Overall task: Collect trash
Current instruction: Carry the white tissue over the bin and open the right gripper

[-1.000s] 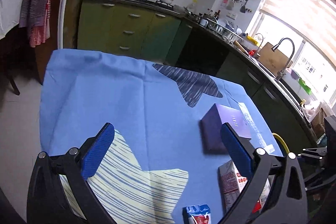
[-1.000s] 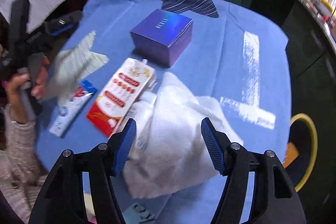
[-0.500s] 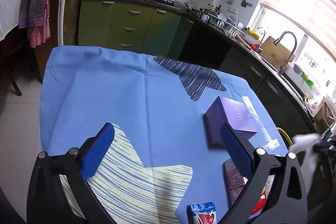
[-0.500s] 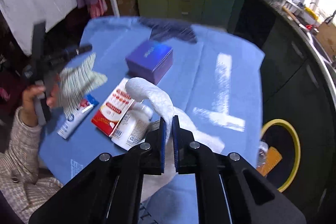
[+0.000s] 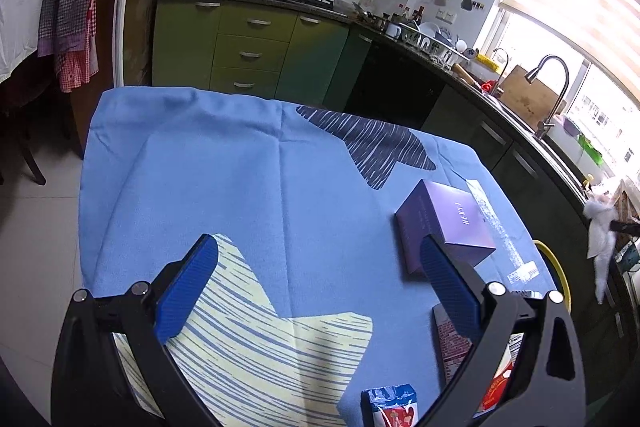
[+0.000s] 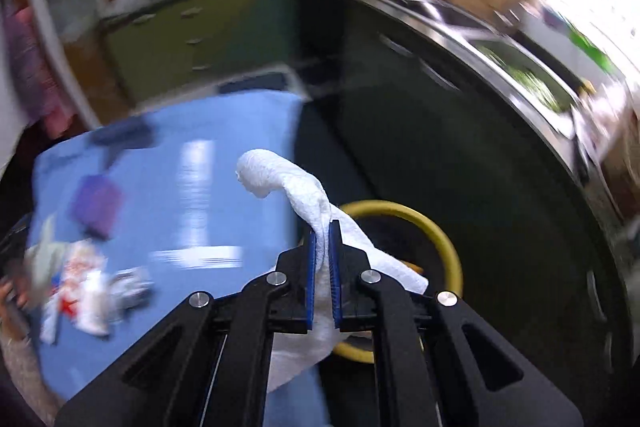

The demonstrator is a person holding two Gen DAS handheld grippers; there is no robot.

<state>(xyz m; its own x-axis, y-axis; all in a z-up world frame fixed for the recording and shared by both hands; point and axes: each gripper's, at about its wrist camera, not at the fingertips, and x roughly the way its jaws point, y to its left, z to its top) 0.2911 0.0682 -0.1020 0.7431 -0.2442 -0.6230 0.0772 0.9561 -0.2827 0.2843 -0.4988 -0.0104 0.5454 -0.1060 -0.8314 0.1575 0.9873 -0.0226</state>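
Note:
My right gripper [image 6: 322, 239] is shut on a white paper towel [image 6: 280, 175] and holds it in the air over a yellow-rimmed bin [image 6: 436, 231] beside the table. The towel also shows at the far right of the left wrist view [image 5: 600, 239]. My left gripper [image 5: 316, 275] is open and empty above the blue tablecloth [image 5: 224, 167]. A purple box [image 5: 448, 223] lies by its right finger. A red-and-white carton [image 5: 456, 343] and a blue-and-red packet [image 5: 390, 405] lie near the table's front edge.
Green kitchen cabinets [image 5: 248, 47] stand behind the table. A dark counter with a sink and tap [image 5: 548, 95] runs along the right. The bin's yellow rim [image 5: 558, 275] shows past the table's right edge. More litter lies blurred at the table's left [image 6: 88, 283].
My right gripper shut on the paper towel, lifted it off the table and swung it right over the bin. My left gripper stayed open and barely moved.

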